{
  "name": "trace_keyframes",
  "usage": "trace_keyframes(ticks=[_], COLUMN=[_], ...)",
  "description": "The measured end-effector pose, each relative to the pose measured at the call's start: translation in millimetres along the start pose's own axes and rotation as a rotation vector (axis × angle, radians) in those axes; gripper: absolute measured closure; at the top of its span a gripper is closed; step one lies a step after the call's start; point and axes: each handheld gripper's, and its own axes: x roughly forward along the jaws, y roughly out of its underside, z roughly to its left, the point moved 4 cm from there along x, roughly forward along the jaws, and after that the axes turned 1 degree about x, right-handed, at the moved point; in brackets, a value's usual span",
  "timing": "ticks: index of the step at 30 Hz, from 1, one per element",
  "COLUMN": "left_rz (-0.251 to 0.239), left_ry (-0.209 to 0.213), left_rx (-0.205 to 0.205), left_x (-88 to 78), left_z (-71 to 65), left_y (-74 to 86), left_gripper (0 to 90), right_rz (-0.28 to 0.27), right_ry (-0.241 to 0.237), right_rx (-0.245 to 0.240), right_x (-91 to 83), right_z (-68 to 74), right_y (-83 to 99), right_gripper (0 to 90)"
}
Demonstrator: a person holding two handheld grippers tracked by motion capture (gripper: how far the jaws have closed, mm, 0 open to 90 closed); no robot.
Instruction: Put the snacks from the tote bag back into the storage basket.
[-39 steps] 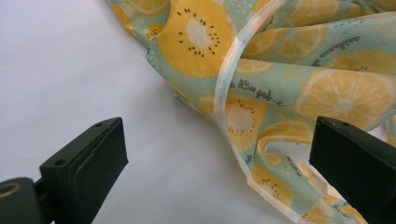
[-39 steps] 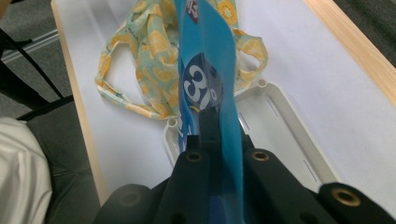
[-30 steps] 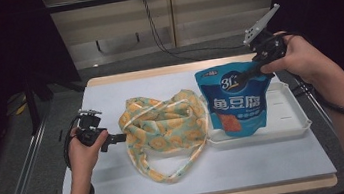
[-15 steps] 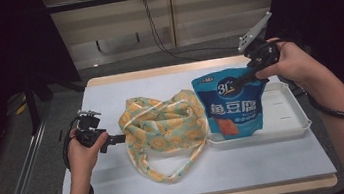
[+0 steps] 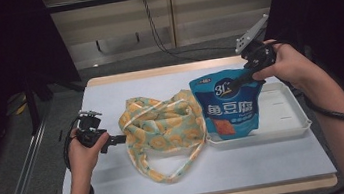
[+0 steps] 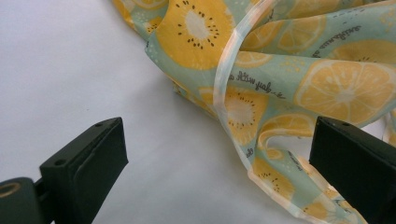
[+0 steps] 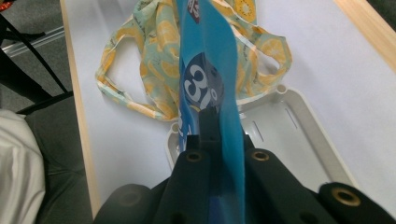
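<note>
A glossy blue plastic snack pouch, smooth and faintly creased, catches the light beside a soft, thin cloth bag printed with citrus slices, its hems bound in pale, slightly shiny tape. A matt white plastic tray with moulded ridges sits on the worktop, whose smooth, pale matt top is edged in light wood. The pads of the left tool are matt black plastic; the right tool is the same dull black, set with brass-coloured metal inserts.

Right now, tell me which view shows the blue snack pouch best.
The high view: the blue snack pouch faces it whole, over the tray. The right gripper view sees the pouch edge-on in the right gripper.
</note>
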Motion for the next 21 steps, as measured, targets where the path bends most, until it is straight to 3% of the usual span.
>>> trace_keyframes(ticks=[1, 13, 20, 21], left_rz=[0.005, -0.010, -0.011, 0.009], left_ry=[0.002, -0.005, -0.007, -0.001], left_rx=[0.006, 0.002, -0.005, 0.014], left_x=[-0.7, -1.2, -0.4, -1.2], left_z=[0.1, -0.8, -0.4, 0.5], left_y=[0.3, -1.6, -1.8, -1.8], left_gripper=[3.8, 3.9, 3.9, 3.9], right_rz=[0.007, 0.014, 0.024, 0.026], right_ry=[0.005, 0.014, 0.023, 0.016], right_rx=[0.015, -0.007, 0.018, 0.018], right_x=[-0.5, -3.8, -6.1, -6.3], right_z=[-0.2, -4.9, -6.3, -6.5], right_y=[1.5, 13.1, 18.8, 19.5], right_gripper=[90.0, 90.0, 90.0, 89.9])
